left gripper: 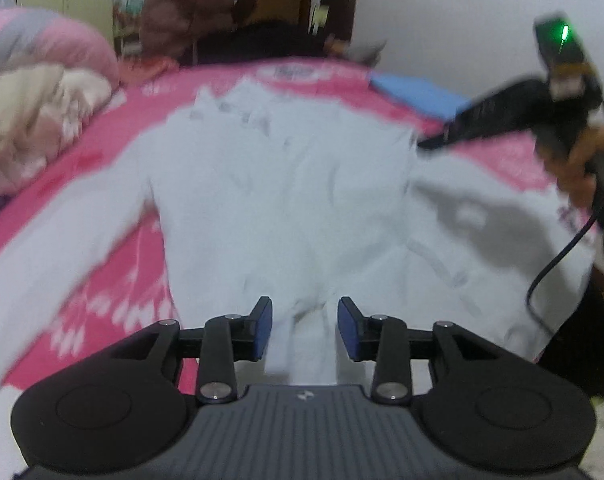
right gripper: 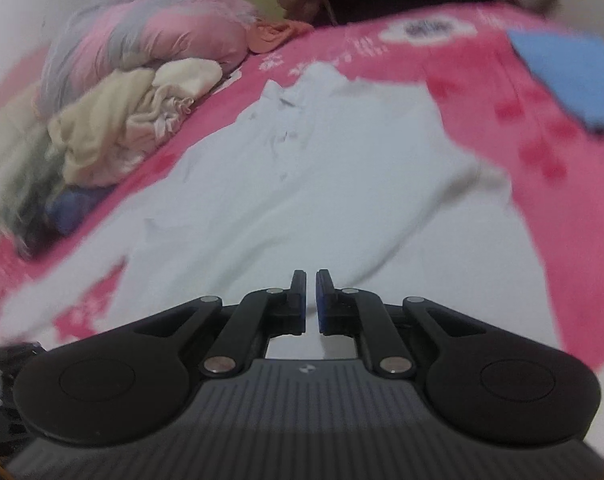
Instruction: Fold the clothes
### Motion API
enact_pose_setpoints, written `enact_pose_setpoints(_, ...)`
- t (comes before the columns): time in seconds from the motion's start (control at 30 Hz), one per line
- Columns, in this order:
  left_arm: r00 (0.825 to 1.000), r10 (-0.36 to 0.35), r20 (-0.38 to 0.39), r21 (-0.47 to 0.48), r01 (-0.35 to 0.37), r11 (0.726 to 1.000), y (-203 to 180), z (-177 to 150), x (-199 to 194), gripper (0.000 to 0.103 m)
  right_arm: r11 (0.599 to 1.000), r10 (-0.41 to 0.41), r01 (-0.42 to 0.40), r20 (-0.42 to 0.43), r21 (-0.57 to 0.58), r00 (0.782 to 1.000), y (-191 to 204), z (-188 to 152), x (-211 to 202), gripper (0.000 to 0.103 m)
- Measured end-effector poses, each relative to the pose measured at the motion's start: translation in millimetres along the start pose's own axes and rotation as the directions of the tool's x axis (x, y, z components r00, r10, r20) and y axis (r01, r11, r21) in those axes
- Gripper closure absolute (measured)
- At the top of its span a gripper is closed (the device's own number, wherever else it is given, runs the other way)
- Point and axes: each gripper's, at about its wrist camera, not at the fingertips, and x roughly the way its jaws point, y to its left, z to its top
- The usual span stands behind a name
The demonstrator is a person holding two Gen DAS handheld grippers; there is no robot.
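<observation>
A white long-sleeved shirt (left gripper: 277, 184) lies spread flat on a pink patterned bedsheet (left gripper: 113, 148), collar away from the cameras and sleeves stretched out to both sides. The left gripper (left gripper: 305, 326) sits low over the shirt's near hem; its jaws stand partly apart, a ridge of white cloth rises between the blue pads (left gripper: 263, 330), but the pads do not press on it. In the right wrist view the right gripper (right gripper: 310, 300) hovers above the shirt's lower part with its jaws almost together, only a thin slit between them and nothing held. From the left wrist camera that same tool shows at the right edge, gripped by a hand (left gripper: 582, 168), above the shirt's sleeve. A crumpled cream garment (right gripper: 133, 120) and a pink quilt (right gripper: 161, 36) lie beside the shirt; a folded blue cloth (right gripper: 570, 80) lies well apart.
</observation>
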Motion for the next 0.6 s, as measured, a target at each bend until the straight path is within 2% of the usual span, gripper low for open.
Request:
enact_pose_setpoints(0.1, 1.0, -0.012, 0.001, -0.025, 0.012, 1.0, 4, -5, 0, 0.064, 0.992, -0.047, 0.048, 0.01, -0.115, 0.999, -5, 10, 18, 0.098)
enact_pose_setpoints(0.17, 1.0, -0.016, -0.001, -0.029, 0.016, 0.999, 5, -6, -1, 0.064, 0.986, -0.085, 0.087, 0.02, -0.144, 0.996, -15, 20, 28, 0.098)
enact_pose_setpoints(0.37, 1.0, -0.014, -0.007, -0.011, 0.014, 1.0, 4, -6, -2, 0.063, 0.986, -0.162, 0.164, 0.045, -0.036, 0.986, -72, 56, 53, 0.098)
enact_pose_setpoints(0.5, 1.0, -0.011, -0.01, -0.001, 0.011, 1.0, 3, -4, -1, 0.062, 0.991, -0.137, 0.137, 0.008, 0.01, 0.991, -102, 66, 72, 0.098)
enact_pose_setpoints(0.53, 1.0, -0.013, -0.01, -0.003, 0.013, 1.0, 4, -3, -1, 0.062, 0.989, -0.149, 0.149, -0.011, 0.008, 0.989, -108, 66, 78, 0.1)
enact_pose_setpoints(0.6, 1.0, -0.016, -0.009, -0.004, 0.016, 1.0, 5, -3, 0, 0.061, 0.972, -0.234, 0.234, -0.047, -0.01, 0.971, -121, 65, 92, 0.103)
